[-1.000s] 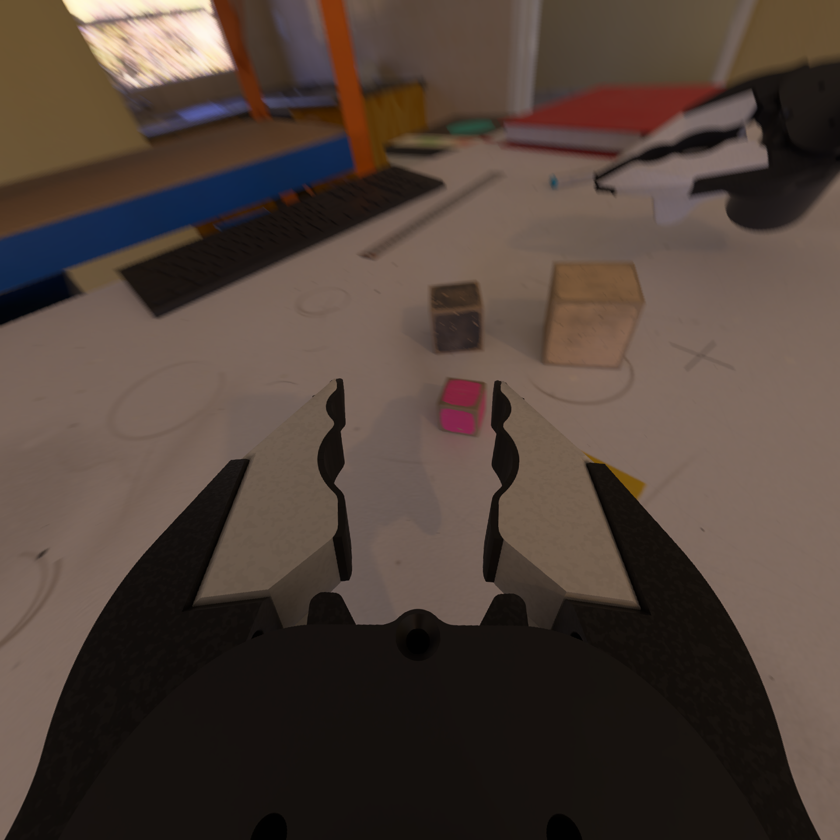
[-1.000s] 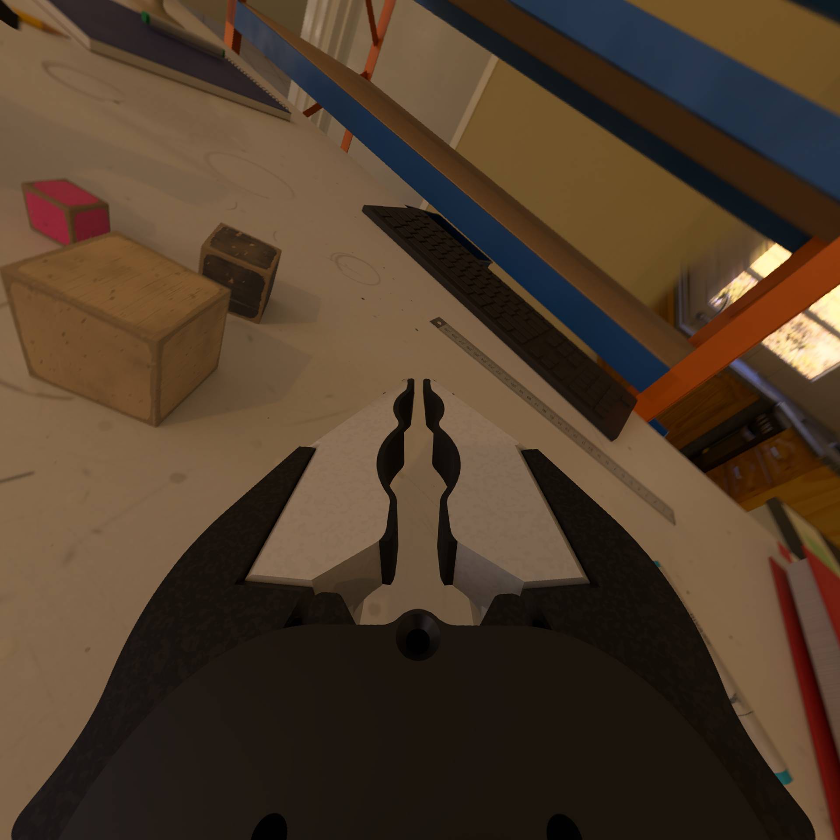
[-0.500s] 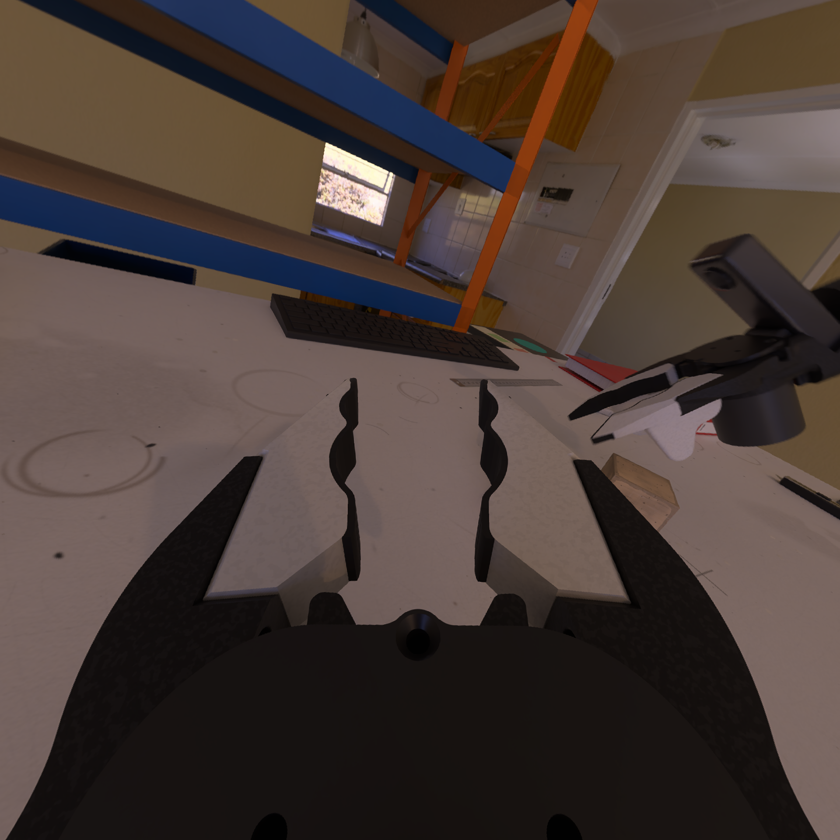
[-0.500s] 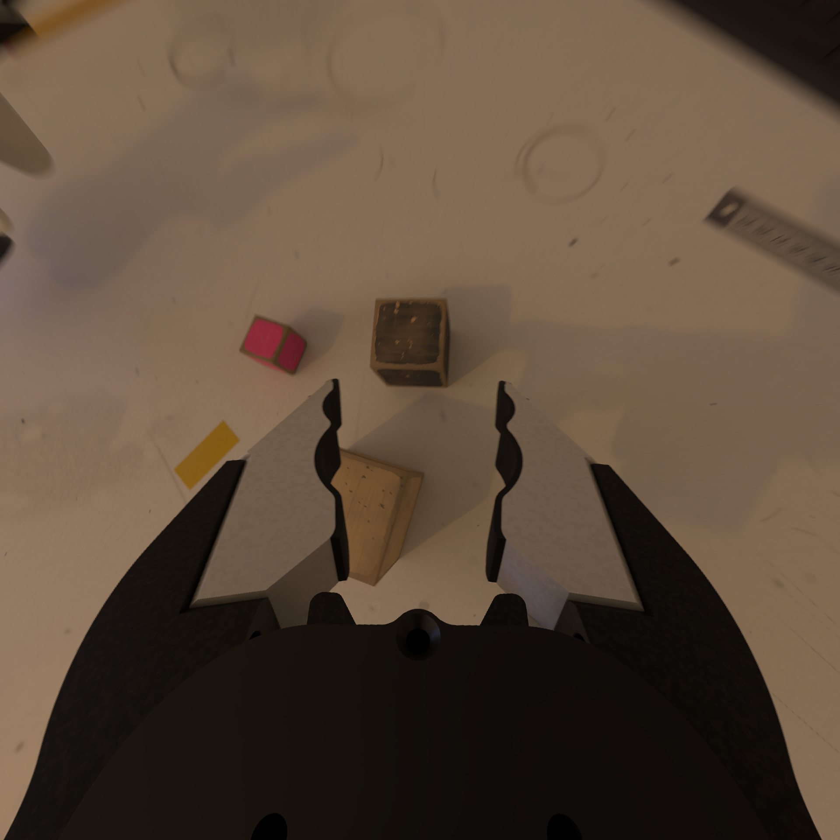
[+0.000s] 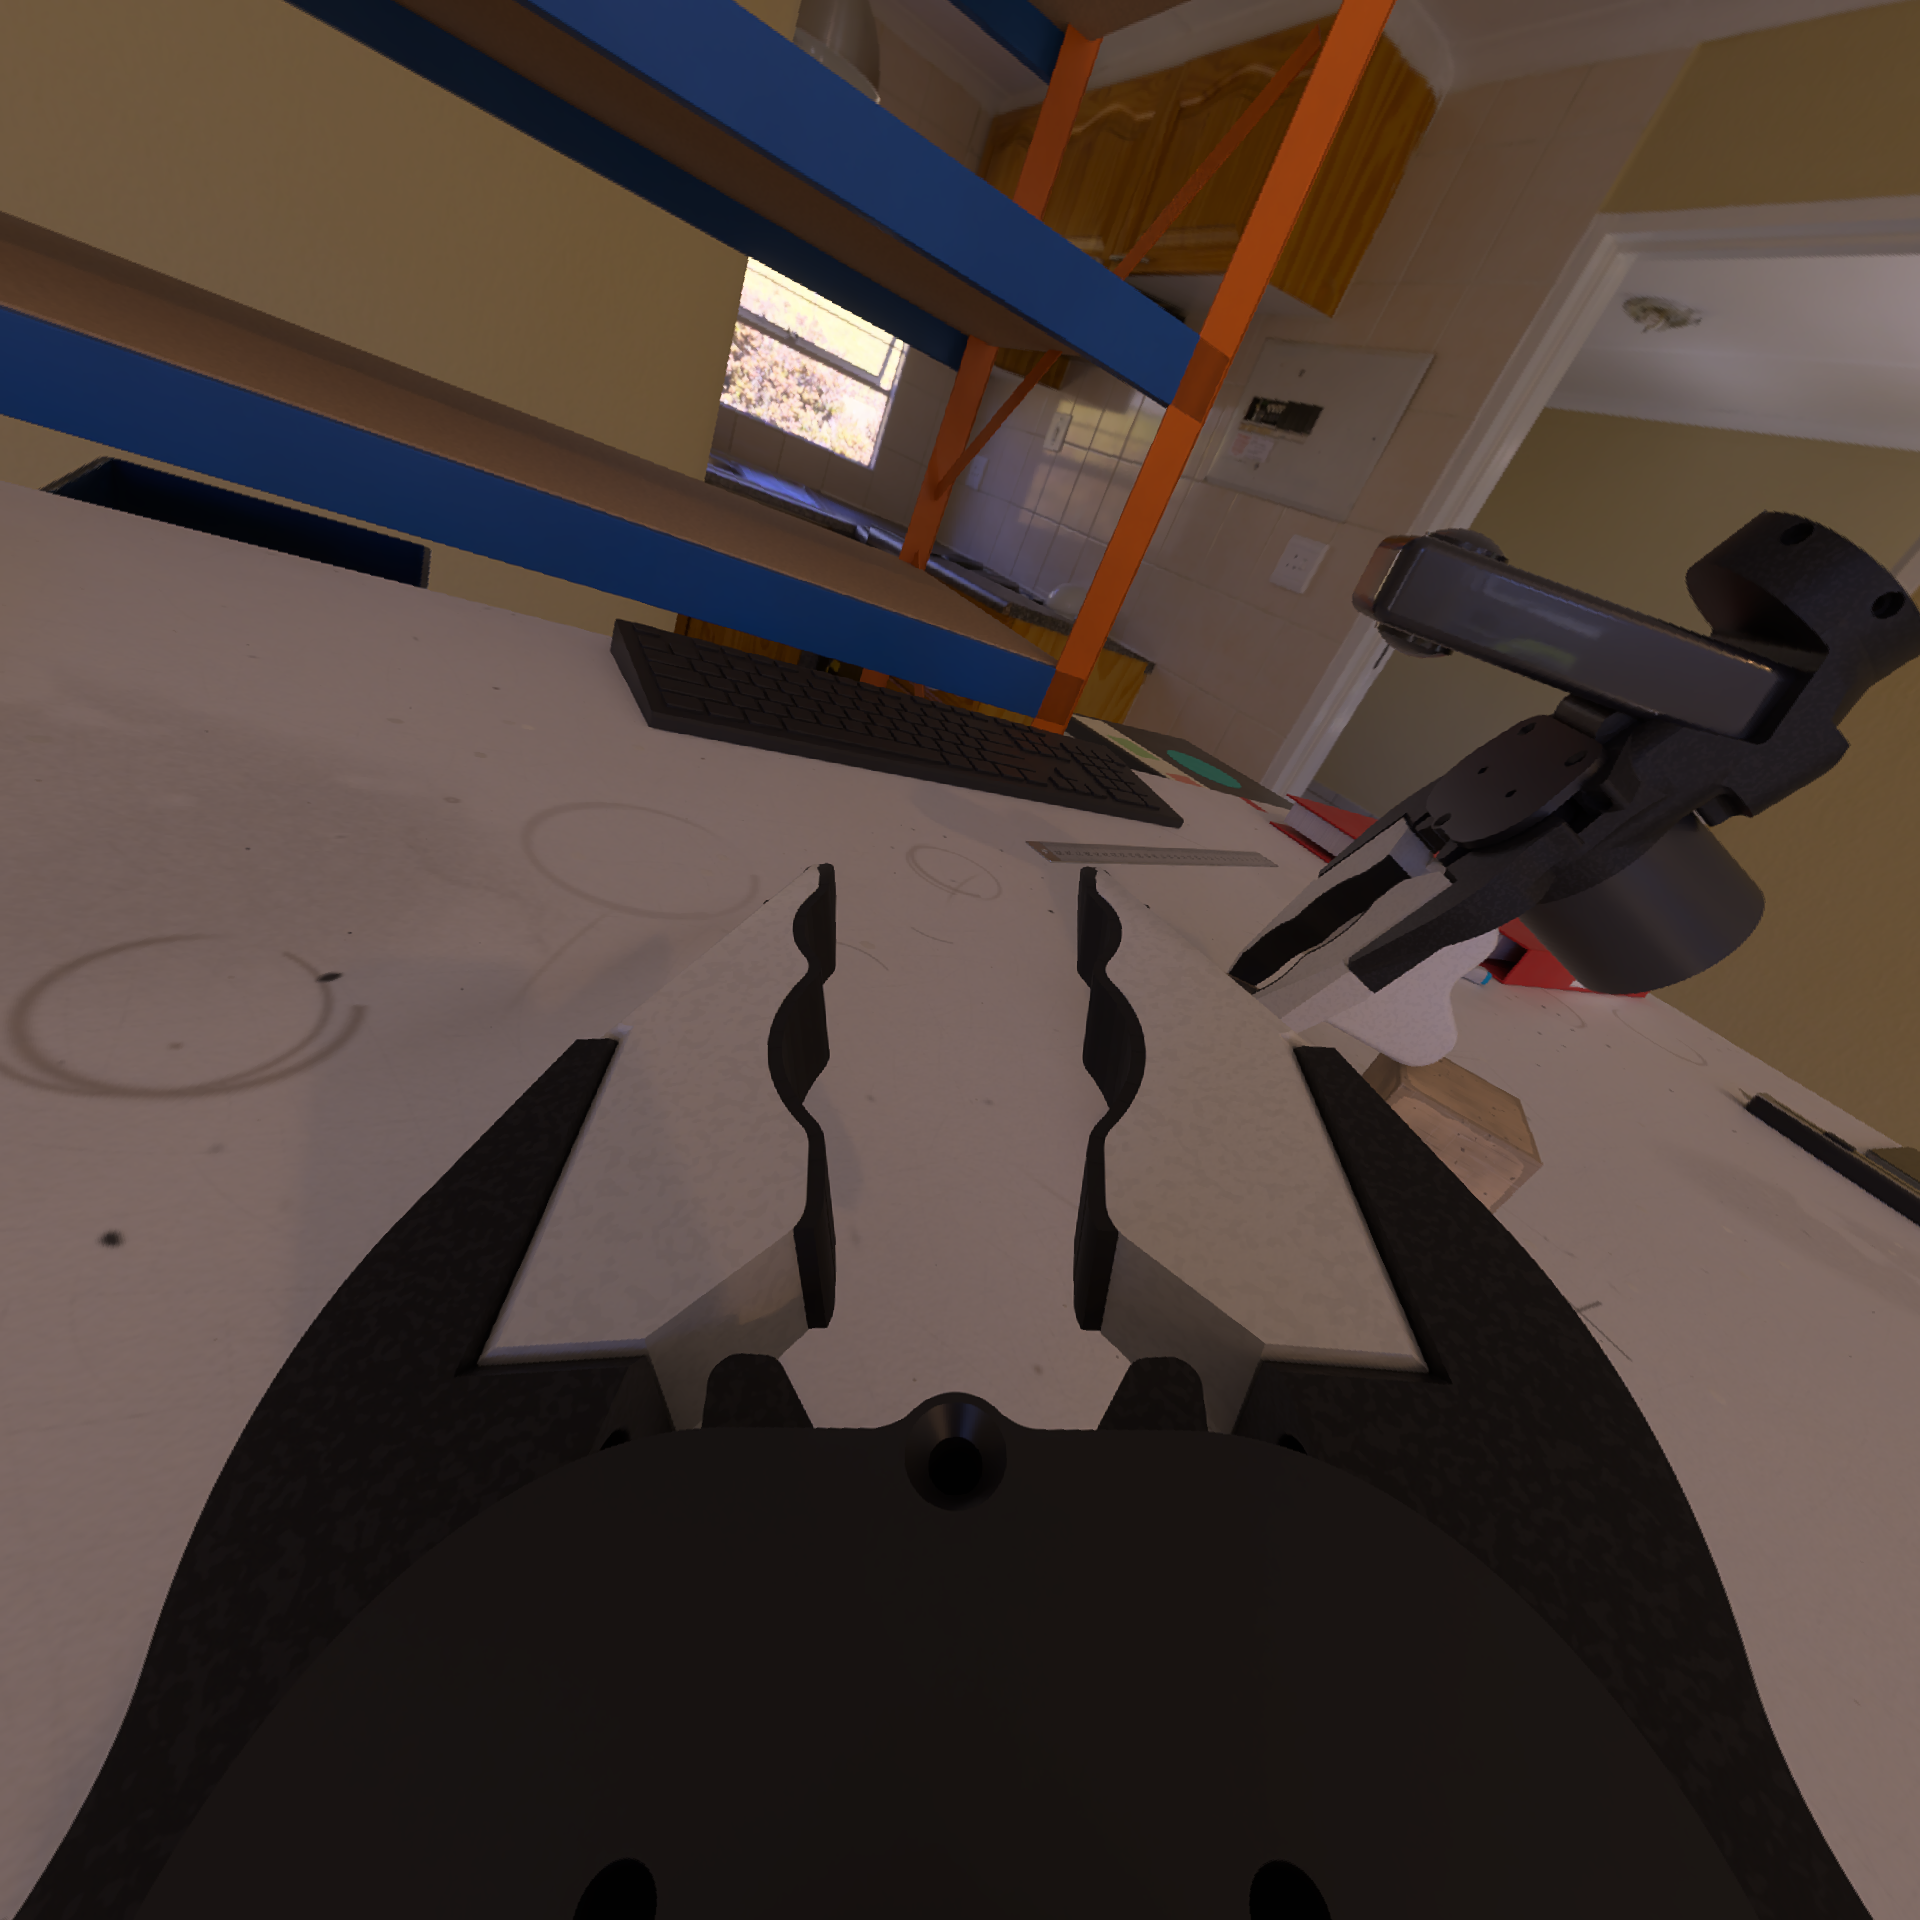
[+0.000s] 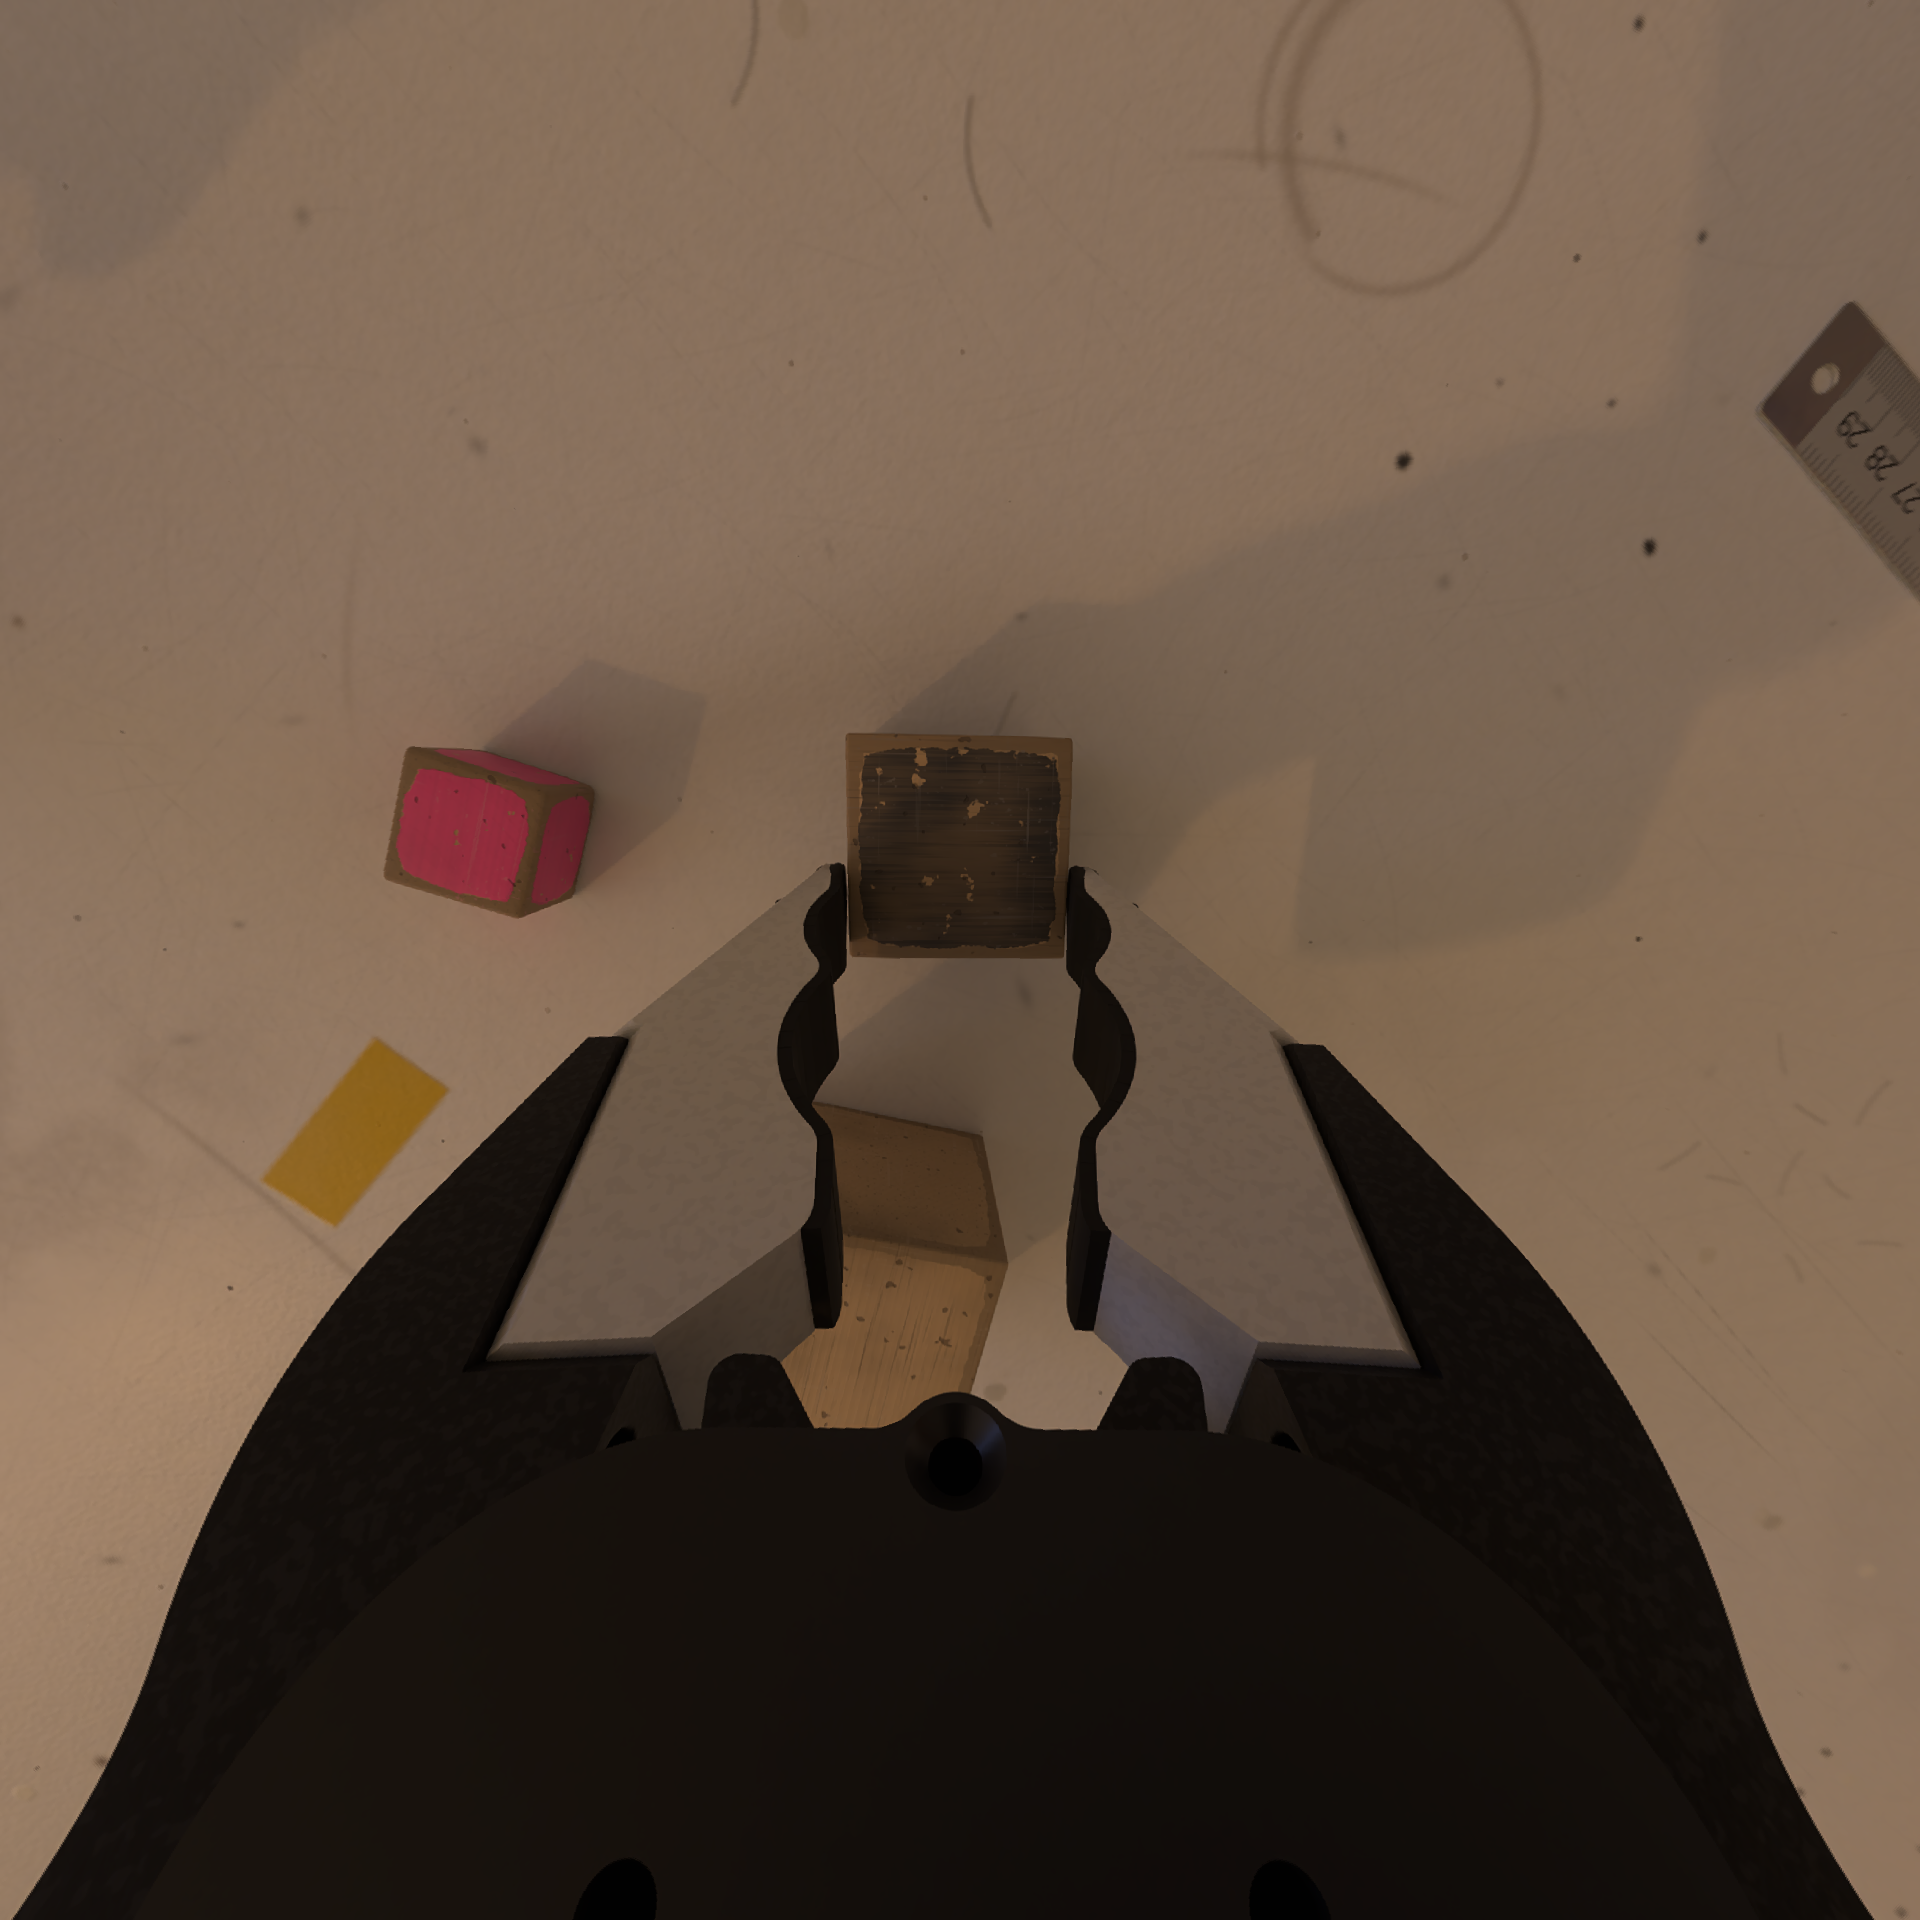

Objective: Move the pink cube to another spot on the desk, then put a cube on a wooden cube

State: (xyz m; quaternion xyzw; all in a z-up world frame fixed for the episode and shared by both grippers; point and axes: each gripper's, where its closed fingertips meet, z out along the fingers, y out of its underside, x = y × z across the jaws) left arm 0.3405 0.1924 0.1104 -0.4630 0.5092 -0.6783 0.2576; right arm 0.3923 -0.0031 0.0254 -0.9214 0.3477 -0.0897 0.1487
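In the right wrist view I look straight down at the desk. The pink cube (image 6: 483, 831) lies left of the dark worn wooden cube (image 6: 958, 842). My right gripper (image 6: 956, 883) is open, and its fingertips (image 6: 829, 896) line up with the dark cube's two sides. I cannot tell whether they touch it. The light wooden cube (image 6: 904, 1268) shows between the fingers, nearer the palm. My left gripper (image 5: 956, 883) is open and empty, low over bare desk. It sees the right gripper (image 5: 1340, 956) pointing down by the light wooden cube (image 5: 1465, 1132).
A yellow tape strip (image 6: 353, 1132) lies left of my right gripper. A metal ruler (image 6: 1860, 436) is at the far right. The left wrist view shows a black keyboard (image 5: 883, 717), the ruler (image 5: 1153, 854), a red book (image 5: 1340, 821) and blue shelves (image 5: 520, 499).
My right gripper opened, swung to look down, then came lower and forward until its fingertips flank the dark cube. My left gripper tilted up away from the pink cube, then stayed put.
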